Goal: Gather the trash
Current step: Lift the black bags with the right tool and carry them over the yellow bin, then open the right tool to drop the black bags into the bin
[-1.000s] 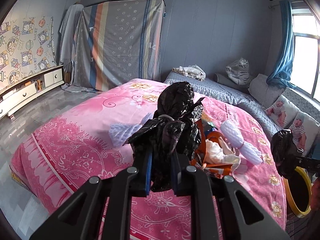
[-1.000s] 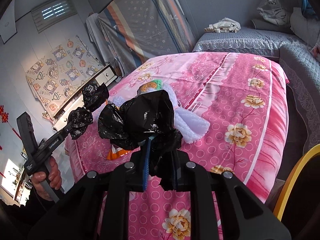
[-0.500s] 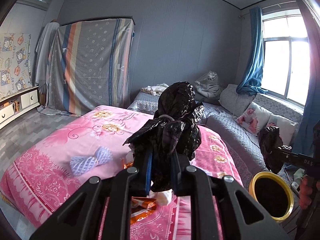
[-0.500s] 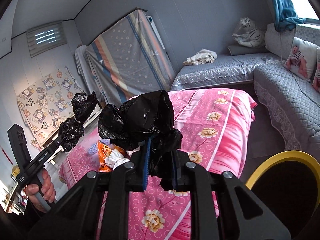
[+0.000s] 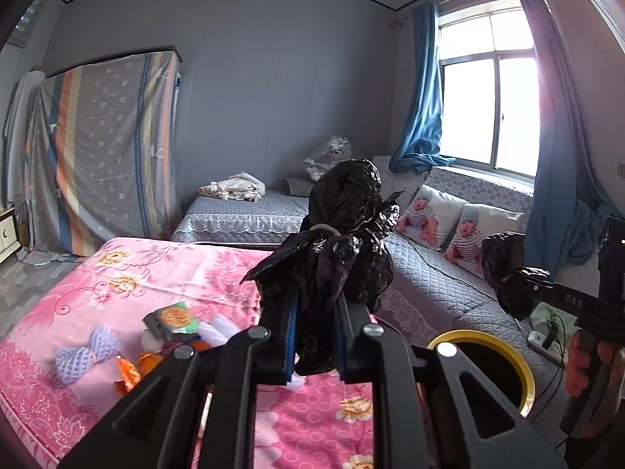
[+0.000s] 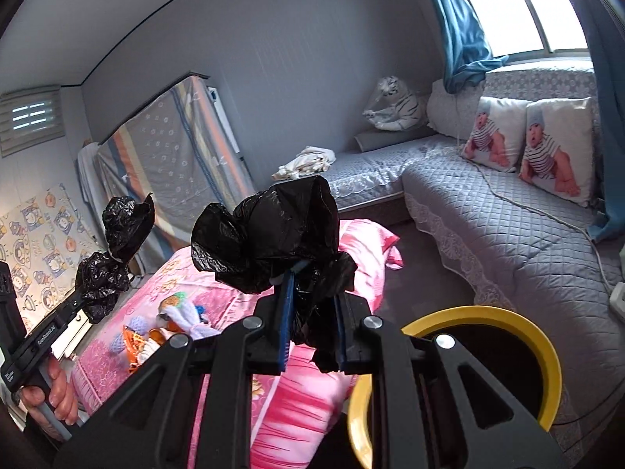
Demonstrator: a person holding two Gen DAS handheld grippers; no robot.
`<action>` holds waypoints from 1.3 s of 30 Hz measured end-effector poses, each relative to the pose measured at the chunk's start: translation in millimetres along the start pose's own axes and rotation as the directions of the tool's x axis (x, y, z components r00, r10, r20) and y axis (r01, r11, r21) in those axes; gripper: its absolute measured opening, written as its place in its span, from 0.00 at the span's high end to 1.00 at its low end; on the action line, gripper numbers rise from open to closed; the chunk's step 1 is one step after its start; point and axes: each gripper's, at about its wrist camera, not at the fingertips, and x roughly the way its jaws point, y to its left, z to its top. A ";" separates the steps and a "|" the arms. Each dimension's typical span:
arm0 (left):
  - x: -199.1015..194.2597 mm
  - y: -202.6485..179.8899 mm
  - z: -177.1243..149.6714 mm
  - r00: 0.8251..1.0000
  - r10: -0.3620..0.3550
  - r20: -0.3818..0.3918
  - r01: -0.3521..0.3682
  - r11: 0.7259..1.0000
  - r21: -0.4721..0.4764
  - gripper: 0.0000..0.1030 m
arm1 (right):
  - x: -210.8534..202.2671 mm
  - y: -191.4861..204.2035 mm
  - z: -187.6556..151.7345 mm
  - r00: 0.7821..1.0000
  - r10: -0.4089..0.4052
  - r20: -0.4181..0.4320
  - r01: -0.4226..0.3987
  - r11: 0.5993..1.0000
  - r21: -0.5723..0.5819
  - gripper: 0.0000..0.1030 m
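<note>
My left gripper (image 5: 314,336) is shut on a crumpled black plastic bag (image 5: 340,242) that stands up above its fingers. My right gripper (image 6: 312,312) is shut on a second black plastic bag (image 6: 273,230). Each gripper shows in the other's view, the right gripper (image 5: 515,281) at the right edge and the left gripper (image 6: 93,293) at the left, both with their black wads. A yellow-rimmed bin (image 5: 508,355) (image 6: 508,320) stands on the floor just right of the grippers, below them. Loose trash (image 5: 168,324) (image 6: 172,324), wrappers and foam nets, lies on the pink bed (image 5: 195,273).
A grey quilted sofa (image 5: 429,273) (image 6: 488,215) with baby-print cushions (image 5: 437,219) runs along the window wall, right behind the bin. A power strip (image 5: 547,340) and cable lie on the floor by it. A person's hand (image 5: 586,363) (image 6: 50,387) holds each gripper handle.
Both grippers have swung right, off the middle of the bed, and risen a little, each keeping its black bag. The yellow-rimmed bin has come further into both views.
</note>
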 end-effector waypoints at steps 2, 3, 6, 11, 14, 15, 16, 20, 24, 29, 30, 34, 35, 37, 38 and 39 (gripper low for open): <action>12.5 -15.6 0.0 0.999 -0.049 -0.013 0.049 0.999 0.013 0.86 | -4.6 -14.2 -2.7 0.999 -0.040 0.006 0.040 0.999 0.016 0.84; 18.9 -24.3 -0.8 0.997 -0.070 -0.022 0.071 0.997 0.021 0.86 | -6.3 -19.9 -4.0 0.998 -0.059 0.008 0.059 0.998 0.022 0.84; 39.8 -46.6 -4.6 0.990 -0.133 -0.055 0.134 0.990 0.032 0.86 | -12.6 -38.5 -9.2 0.993 -0.119 0.020 0.118 0.992 0.048 0.84; 67.8 -83.5 -12.1 0.972 -0.214 -0.096 0.219 0.975 0.046 0.86 | -16.8 -61.4 -12.1 0.978 -0.205 0.033 0.202 0.977 0.072 0.84; 83.7 -100.7 -18.7 0.959 -0.253 -0.129 0.262 0.964 0.052 0.86 | -21.0 -74.1 -15.9 0.960 -0.276 0.032 0.273 0.958 0.088 0.84; 89.7 -108.0 -20.5 0.955 -0.263 -0.140 0.272 0.961 0.051 0.86 | -21.3 -79.1 -18.0 0.956 -0.291 0.029 0.287 0.953 0.096 0.83; 93.8 -111.9 -22.7 0.950 -0.273 -0.150 0.282 0.958 0.047 0.86 | -21.2 -83.8 -20.6 0.955 -0.295 0.020 0.292 0.951 0.102 0.83; 112.6 -128.3 -31.8 0.935 -0.296 -0.196 0.308 0.951 0.036 0.86 | -12.0 -97.3 -31.1 0.945 -0.326 -0.038 0.328 0.937 0.119 0.83; 129.3 -138.8 -42.9 0.923 -0.300 -0.241 0.319 0.947 0.040 0.86 | -0.6 -107.8 -42.6 0.936 -0.337 -0.102 0.349 0.927 0.137 0.83; 147.6 -152.8 -55.9 0.903 -0.308 -0.300 0.333 0.942 0.034 0.86 | 11.3 -121.1 -56.2 0.924 -0.340 -0.176 0.368 0.915 0.165 0.82; 150.0 -155.9 -58.2 0.899 -0.311 -0.309 0.338 0.941 0.035 0.86 | 12.9 -123.4 -58.9 0.921 -0.343 -0.185 0.374 0.912 0.168 0.82; 158.2 -165.5 -66.6 0.881 -0.323 -0.345 0.355 0.934 0.032 0.86 | 16.7 -131.7 -65.7 0.913 -0.349 -0.213 0.389 0.902 0.187 0.81; 159.6 -167.5 -68.1 0.877 -0.328 -0.352 0.360 0.932 0.029 0.86 | 16.6 -132.9 -66.6 0.910 -0.354 -0.216 0.395 0.899 0.189 0.81; 161.5 -170.7 -70.8 0.872 -0.330 -0.362 0.365 0.930 0.034 0.86 | 16.1 -135.7 -66.5 0.904 -0.368 -0.219 0.410 0.891 0.194 0.81; 161.5 -171.9 -72.0 0.873 -0.327 -0.362 0.364 0.931 0.035 0.86 | 15.3 -137.6 -67.2 0.902 -0.373 -0.220 0.416 0.887 0.201 0.79; 161.4 -171.6 -72.3 0.874 -0.326 -0.360 0.361 0.932 0.034 0.83 | 14.0 -139.0 -66.6 0.900 -0.376 -0.219 0.420 0.884 0.207 0.75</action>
